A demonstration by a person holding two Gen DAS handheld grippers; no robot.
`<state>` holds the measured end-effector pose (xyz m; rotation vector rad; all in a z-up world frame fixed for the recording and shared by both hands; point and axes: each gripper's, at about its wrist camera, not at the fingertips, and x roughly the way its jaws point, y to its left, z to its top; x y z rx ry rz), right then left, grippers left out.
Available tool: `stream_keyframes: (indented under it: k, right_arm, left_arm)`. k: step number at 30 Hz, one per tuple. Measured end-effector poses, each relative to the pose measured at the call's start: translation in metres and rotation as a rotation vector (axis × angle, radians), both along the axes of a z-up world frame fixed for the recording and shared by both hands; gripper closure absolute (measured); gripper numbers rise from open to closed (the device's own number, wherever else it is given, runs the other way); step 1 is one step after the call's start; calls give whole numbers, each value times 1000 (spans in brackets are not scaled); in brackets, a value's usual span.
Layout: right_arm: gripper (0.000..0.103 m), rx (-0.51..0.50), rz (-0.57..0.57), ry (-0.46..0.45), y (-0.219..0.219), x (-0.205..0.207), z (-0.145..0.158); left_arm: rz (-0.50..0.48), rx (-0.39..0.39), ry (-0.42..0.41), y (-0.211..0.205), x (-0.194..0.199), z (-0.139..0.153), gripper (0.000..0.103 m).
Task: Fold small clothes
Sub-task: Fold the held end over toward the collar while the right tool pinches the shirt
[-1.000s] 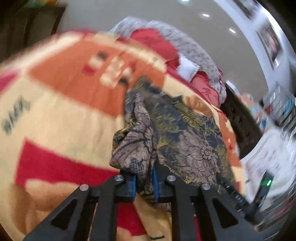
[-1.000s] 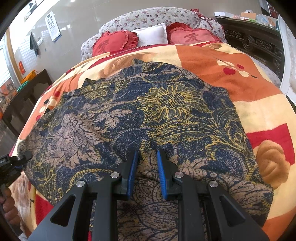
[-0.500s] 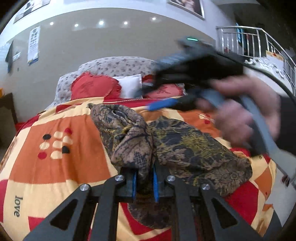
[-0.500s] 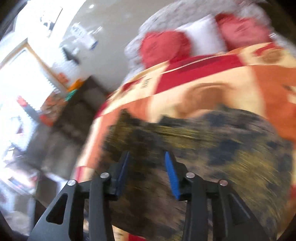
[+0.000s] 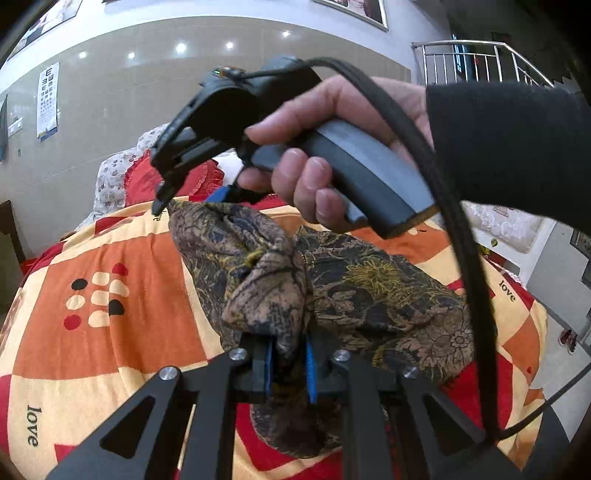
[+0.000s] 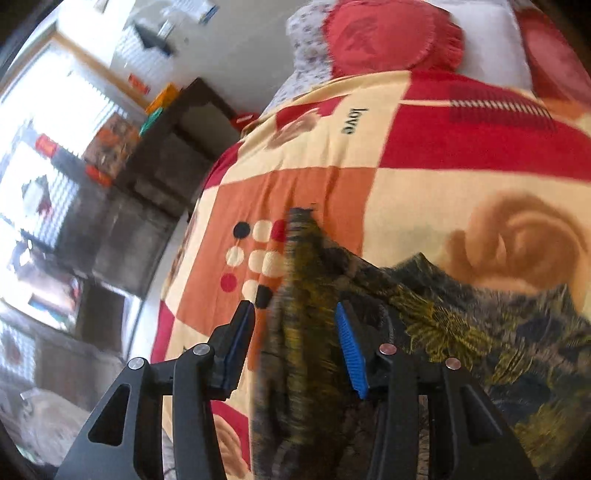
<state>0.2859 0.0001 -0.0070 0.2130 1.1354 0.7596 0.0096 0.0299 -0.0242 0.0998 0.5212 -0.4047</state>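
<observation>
A dark navy, gold and tan floral patterned garment (image 5: pixel 369 291) lies bunched on the bed's patchwork blanket (image 5: pixel 110 295). My left gripper (image 5: pixel 289 363) is shut on a gathered fold of it, lifted off the bed. In the left wrist view my right gripper (image 5: pixel 192 192) hangs above the garment's far end, held by a hand. In the right wrist view my right gripper (image 6: pixel 295 343) is open, its blue pads either side of a raised ridge of the garment (image 6: pixel 306 332), not clamping it.
Red round cushions (image 6: pixel 391 33) and a white pillow lie at the bed's head. A dark wooden cabinet (image 6: pixel 155 177) stands left of the bed. A black cable (image 5: pixel 458 236) runs from the right gripper across the left wrist view.
My right gripper has let go of the garment, opened, and swung over to the end that my left gripper lifts. My left gripper stays shut on its fold.
</observation>
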Motion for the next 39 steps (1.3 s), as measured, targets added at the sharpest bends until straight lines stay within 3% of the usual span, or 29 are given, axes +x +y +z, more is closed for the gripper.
stream_keyframes:
  k: [4, 6, 7, 14, 20, 25, 32, 35, 36, 39]
  right_arm:
    - [55, -137, 48, -54, 17, -6, 1]
    - [74, -205, 61, -65, 18, -5, -3]
    - [91, -208, 63, -54, 13, -5, -4]
    - [91, -157, -34, -53, -72, -12, 14]
    - [91, -220, -119, -16, -162, -26, 11]
    - [91, -243, -192, 24, -219, -40, -7]
    - [91, -288, -267, 47, -252, -39, -59]
    - [82, -307, -330, 108, -270, -39, -84]
    - [81, -276, -347, 127, -277, -40, -89]
    - [80, -175, -426, 100, -302, -52, -78]
  left_arm:
    - [-11, 6, 0, -2, -1, 0, 90]
    - [-20, 7, -3, -3, -3, 3, 90]
    - [-28, 4, -4, -4, -3, 4, 90]
    - [-128, 8, -22, -41, -17, 13, 90]
    - [-234, -5, -7, -93, -29, 18, 90]
    - [-317, 29, 38, -147, -36, 6, 90]
    - [-344, 119, 118, -200, -31, -26, 88]
    - [-356, 153, 172, -209, -32, -42, 77]
    - [-363, 152, 183, -209, -34, -45, 69]
    - [-408, 125, 188, -200, -47, -38, 62]
